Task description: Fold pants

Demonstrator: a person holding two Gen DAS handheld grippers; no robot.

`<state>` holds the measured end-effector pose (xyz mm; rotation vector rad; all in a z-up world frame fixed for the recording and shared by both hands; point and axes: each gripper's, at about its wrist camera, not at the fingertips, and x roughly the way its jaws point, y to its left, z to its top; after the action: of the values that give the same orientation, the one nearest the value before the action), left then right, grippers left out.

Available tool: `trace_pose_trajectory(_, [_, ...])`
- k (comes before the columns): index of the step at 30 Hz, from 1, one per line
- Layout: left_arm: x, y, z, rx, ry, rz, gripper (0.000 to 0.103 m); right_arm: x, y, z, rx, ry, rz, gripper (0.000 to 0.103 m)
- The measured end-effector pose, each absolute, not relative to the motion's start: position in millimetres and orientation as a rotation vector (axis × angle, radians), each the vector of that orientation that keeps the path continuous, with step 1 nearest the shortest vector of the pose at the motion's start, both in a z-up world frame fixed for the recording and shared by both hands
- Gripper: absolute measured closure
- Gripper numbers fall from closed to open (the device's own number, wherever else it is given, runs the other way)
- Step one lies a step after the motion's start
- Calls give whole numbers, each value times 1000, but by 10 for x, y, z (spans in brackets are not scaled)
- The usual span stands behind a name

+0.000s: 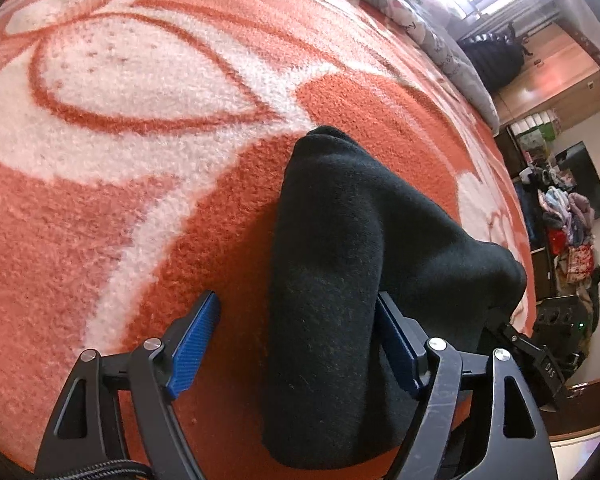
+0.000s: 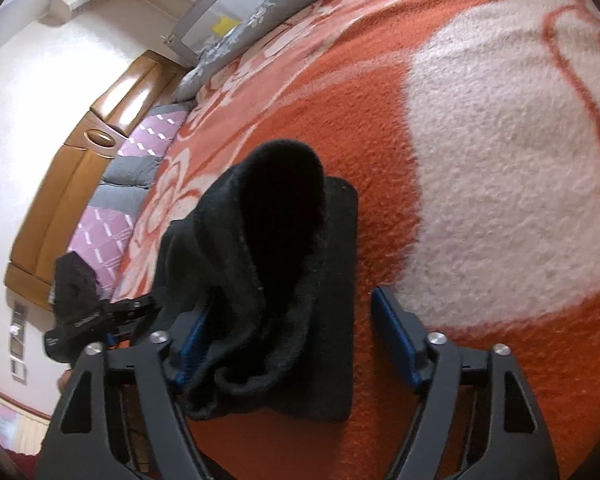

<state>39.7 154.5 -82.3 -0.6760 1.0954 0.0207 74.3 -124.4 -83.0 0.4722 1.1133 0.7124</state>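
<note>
Left wrist view: pants [image 1: 332, 280] run lengthwise between left gripper [image 1: 300, 344] fingers, spread wide, not clamped; right gripper [image 2: 296, 344] likewise gaping, nothing pinched.

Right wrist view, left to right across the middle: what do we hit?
White wall → wooden headboard → purple-and-grey pillows → black pants, bunched on the bed → orange-and-white floral blanket.
</note>
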Motion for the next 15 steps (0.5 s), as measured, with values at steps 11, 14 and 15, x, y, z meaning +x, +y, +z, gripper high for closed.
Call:
trace_pose_trajectory(11, [363, 1351, -668, -620, 1057, -20, 71, 667, -1095, -683, 414, 1072, 732, 56])
trace_pose_trajectory(14, [348, 1271, -475, -584, 1033, -21, 75, 660, -1112, -566, 410, 1048, 746, 58])
trace_pose_trajectory(15, [342, 1248, -393, -580, 1020, -29, 75, 660, -1126, -510, 414, 1035, 753, 58])
